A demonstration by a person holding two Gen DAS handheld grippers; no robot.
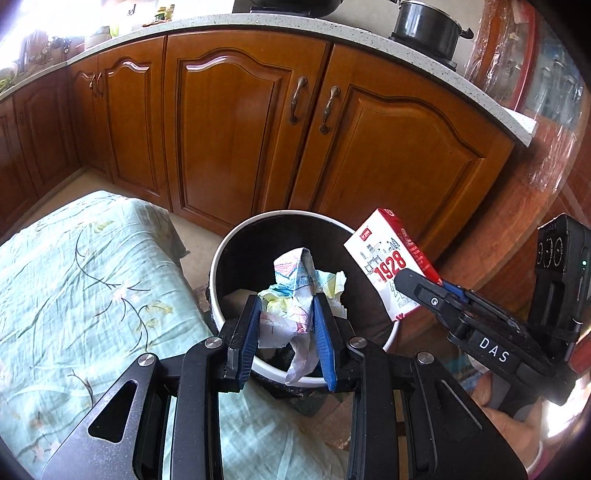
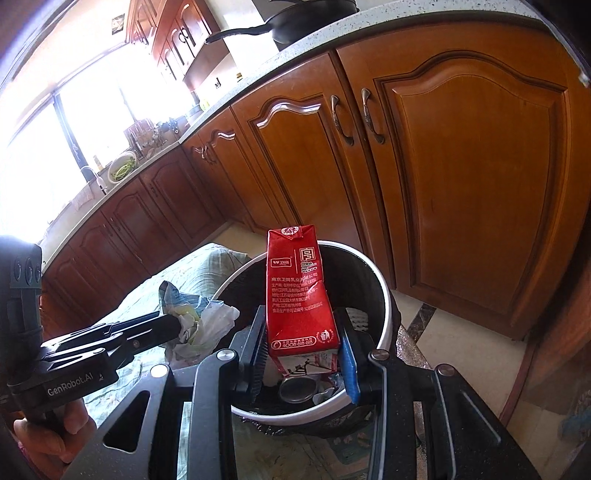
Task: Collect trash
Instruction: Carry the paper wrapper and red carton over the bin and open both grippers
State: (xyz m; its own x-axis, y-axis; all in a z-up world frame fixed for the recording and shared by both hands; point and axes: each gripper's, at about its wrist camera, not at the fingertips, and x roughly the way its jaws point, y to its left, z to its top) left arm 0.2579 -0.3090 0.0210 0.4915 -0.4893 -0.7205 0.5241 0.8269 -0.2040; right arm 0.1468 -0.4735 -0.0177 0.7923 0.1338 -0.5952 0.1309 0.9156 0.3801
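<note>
A round bin (image 1: pixel 225 258) with a white rim and black liner stands on the floor by the cabinets; it also shows in the right wrist view (image 2: pixel 380 295). My left gripper (image 1: pixel 288 310) is shut on a crumpled, scribbled paper wad (image 1: pixel 295 280) above the bin's near rim. My right gripper (image 2: pixel 303 347) is shut on a red and white carton (image 2: pixel 297 291) marked 1928 and holds it upright over the bin; the carton also shows in the left wrist view (image 1: pixel 388 258). A metal can (image 2: pixel 297 389) and other scraps lie in the bin.
A table with a pale green floral cloth (image 1: pixel 74 280) is left of the bin. Wooden cabinet doors (image 1: pixel 236 122) stand behind it under a speckled counter (image 1: pixel 258 26) with a black pot (image 1: pixel 424 29). A tiled floor (image 2: pixel 436 343) lies to the right.
</note>
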